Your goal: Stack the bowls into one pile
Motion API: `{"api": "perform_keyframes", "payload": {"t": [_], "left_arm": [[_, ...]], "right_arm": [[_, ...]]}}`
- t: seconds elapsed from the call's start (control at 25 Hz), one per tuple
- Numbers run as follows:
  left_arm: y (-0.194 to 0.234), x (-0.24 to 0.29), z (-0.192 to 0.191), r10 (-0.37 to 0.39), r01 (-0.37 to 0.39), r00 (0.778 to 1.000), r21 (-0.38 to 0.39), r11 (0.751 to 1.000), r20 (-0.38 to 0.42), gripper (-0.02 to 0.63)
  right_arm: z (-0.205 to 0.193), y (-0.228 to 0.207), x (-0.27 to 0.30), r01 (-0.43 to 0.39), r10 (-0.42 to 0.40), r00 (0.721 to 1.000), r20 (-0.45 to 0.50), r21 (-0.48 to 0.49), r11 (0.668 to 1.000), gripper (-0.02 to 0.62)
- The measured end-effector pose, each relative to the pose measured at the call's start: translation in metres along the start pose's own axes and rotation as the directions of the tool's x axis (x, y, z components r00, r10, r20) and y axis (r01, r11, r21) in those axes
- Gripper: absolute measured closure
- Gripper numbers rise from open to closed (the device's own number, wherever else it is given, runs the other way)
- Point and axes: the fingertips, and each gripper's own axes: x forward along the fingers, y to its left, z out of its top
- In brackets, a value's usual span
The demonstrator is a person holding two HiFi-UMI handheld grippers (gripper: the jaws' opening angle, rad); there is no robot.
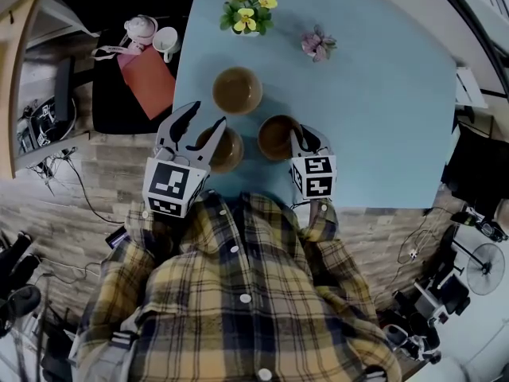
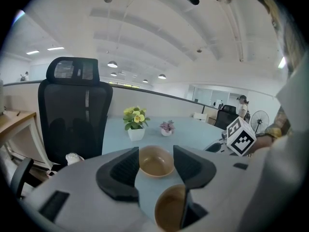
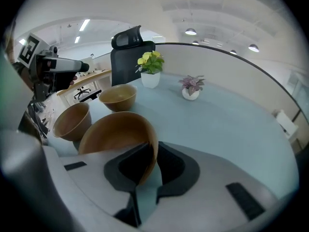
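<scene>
I count three bowls near the front edge of the table (image 1: 382, 94), with bare surface open to the right. My right gripper (image 1: 301, 138) clamps the rim of the right bowl (image 1: 274, 136). My left gripper (image 1: 205, 122) hangs open over the left bowl (image 1: 227, 151), and the far bowl (image 1: 237, 90) sits beyond. Two plants stand at the back: a yellow flower pot (image 1: 248, 10) and a pink flower pot (image 1: 318, 44).

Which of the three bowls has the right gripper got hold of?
The near-right bowl: its rim is pinched in the right gripper. The far bowl and near-left bowl stand clear.

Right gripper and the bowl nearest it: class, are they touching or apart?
Touching. The right gripper view shows the right gripper with its fingers closed on the bowl at its rim, one inside the wall, one outside.
</scene>
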Motion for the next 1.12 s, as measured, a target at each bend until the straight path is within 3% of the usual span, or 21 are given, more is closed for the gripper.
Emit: {"api": "perform_keyframes", "payload": {"t": [0.52, 1.12], "left_arm": [[0.0, -0.001, -0.004, -0.006, 0.006, 1.0, 0.0, 1.0, -0.006, 0.411], [0.006, -0.017, 0.001, 0.035, -0.035, 0.999, -0.003, 0.999, 0.021, 0.426]], "right_arm": [[0.021, 0.001, -0.014, -0.03, 0.026, 0.995, 0.092, 0.05, 0.998, 0.581], [0.087, 0.014, -0.026, -0.054, 0.071, 0.979, 0.19, -0.093, 0.994, 0.581]]}}
